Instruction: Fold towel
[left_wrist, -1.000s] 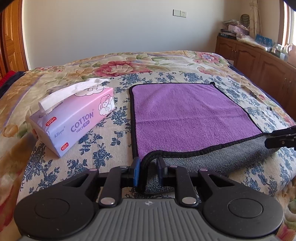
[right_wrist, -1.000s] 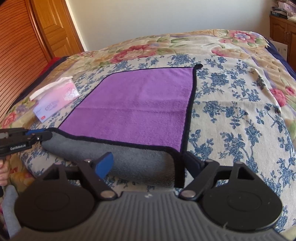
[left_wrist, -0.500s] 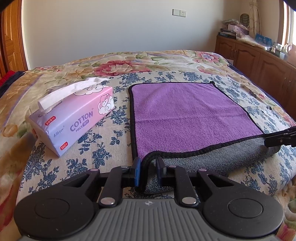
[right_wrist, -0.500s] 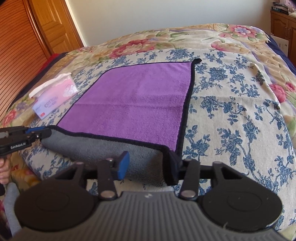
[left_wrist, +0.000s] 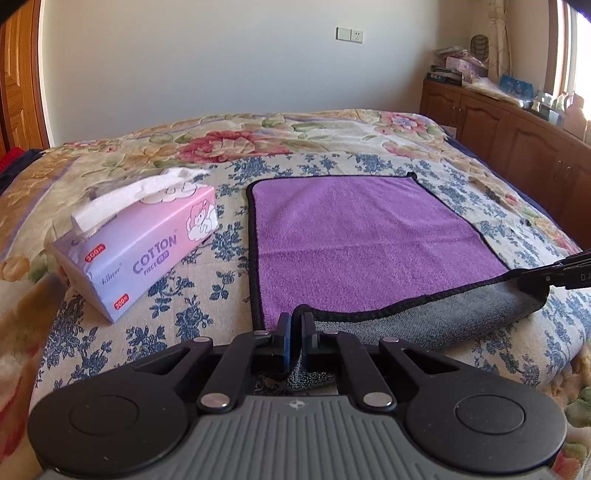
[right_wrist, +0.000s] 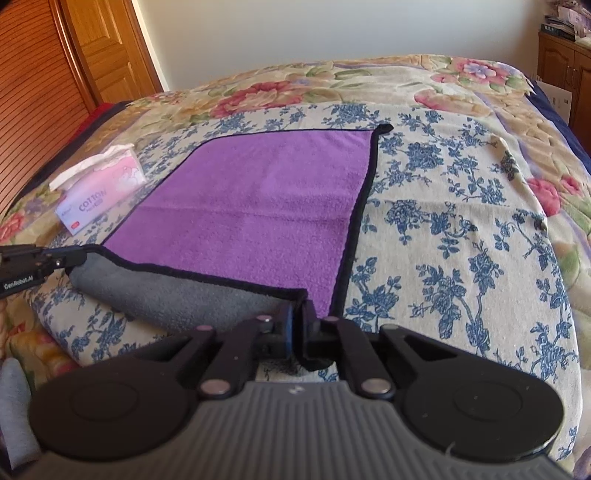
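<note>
1. We are working on a purple towel (left_wrist: 362, 236) that is lying spread on the flowered bedspread (right_wrist: 461, 206), with its near edge turned up so the grey underside (right_wrist: 177, 295) is showing.
2. Our left gripper (left_wrist: 296, 332) is pinching the near left corner, its two jaws closed on the black-edged hem.
3. Our right gripper (right_wrist: 297, 325) is clamping the near right corner the same way, jaws shut on the cloth.
4. We are judging the towel to be light, soft and limp, so it is likely sagging between the two holds unless we are keeping them apart.
5. We are taking it at the corners, on the stitched hem, where the plush seems least likely to slip.
6. A tissue pack (left_wrist: 144, 243) is sitting just left of the towel, near enough to be worth watching.
</note>
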